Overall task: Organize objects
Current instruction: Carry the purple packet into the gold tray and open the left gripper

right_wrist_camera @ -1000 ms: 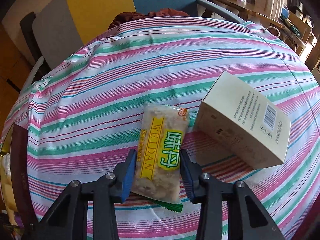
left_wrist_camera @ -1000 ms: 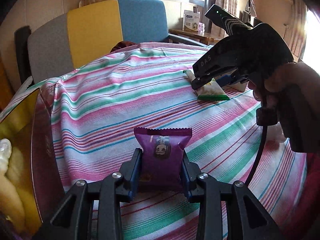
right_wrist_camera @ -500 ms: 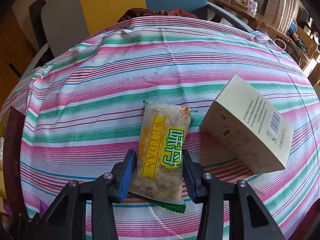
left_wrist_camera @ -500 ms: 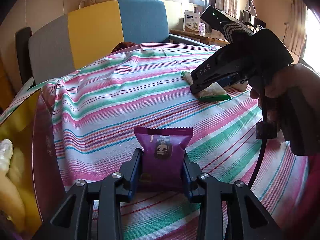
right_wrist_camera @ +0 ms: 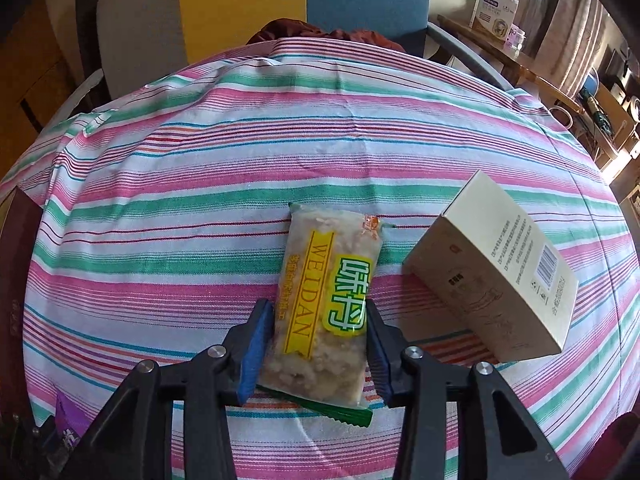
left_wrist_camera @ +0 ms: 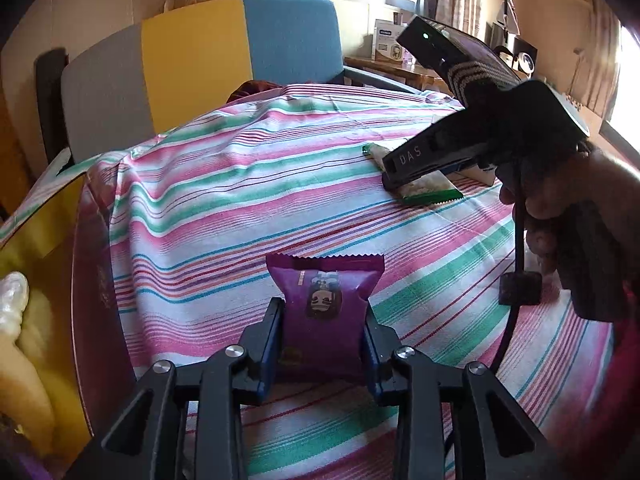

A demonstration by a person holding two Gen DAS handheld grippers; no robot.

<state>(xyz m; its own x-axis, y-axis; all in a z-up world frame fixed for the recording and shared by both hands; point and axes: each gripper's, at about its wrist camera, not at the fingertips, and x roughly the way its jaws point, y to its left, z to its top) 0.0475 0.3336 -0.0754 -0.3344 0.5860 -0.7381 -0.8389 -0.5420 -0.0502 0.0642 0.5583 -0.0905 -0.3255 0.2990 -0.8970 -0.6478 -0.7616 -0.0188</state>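
Left gripper (left_wrist_camera: 322,322) jaws closing on purple packet (left_wrist_camera: 323,312), apparently gripped.

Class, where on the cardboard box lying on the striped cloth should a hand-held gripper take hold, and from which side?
Probably across the cardboard box at its narrow width, pads on the two long faces, coming from above. It lies flat on its side, and its length looks too wide for the jaws.

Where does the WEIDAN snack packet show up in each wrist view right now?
Left wrist: WEIDAN snack packet lies upper right, under the right gripper.
Right wrist: bottom centre, between that gripper's jaws.
Shared landmark: the beige box beside the packet, a sliver in the left wrist view.
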